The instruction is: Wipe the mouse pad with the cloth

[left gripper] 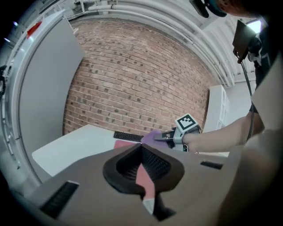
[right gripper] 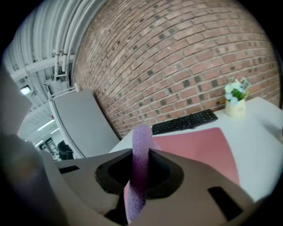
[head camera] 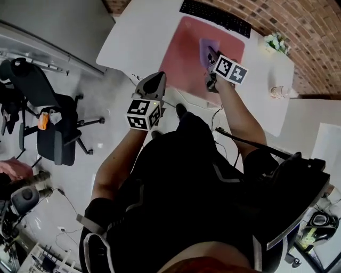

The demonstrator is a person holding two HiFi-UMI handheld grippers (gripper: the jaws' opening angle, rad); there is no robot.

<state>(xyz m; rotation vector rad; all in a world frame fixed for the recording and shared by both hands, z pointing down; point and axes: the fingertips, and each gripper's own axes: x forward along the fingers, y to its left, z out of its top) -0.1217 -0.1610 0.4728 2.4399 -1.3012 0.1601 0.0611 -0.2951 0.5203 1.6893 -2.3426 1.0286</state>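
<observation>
Right tool [right gripper: 139,174]: clenching the purple cloth [right gripper: 139,145] and holding it over the pink mouse pad [right gripper: 199,145], likely readying a wiping stroke.
Left tool [left gripper: 143,176]: hanging closed and empty off the near left edge, keeping clear of the pad.
Surface [head camera: 133,37]: white, carrying a keyboard [head camera: 216,16] beyond the pad.
Room: a brick wall [right gripper: 185,66] is standing behind.
</observation>
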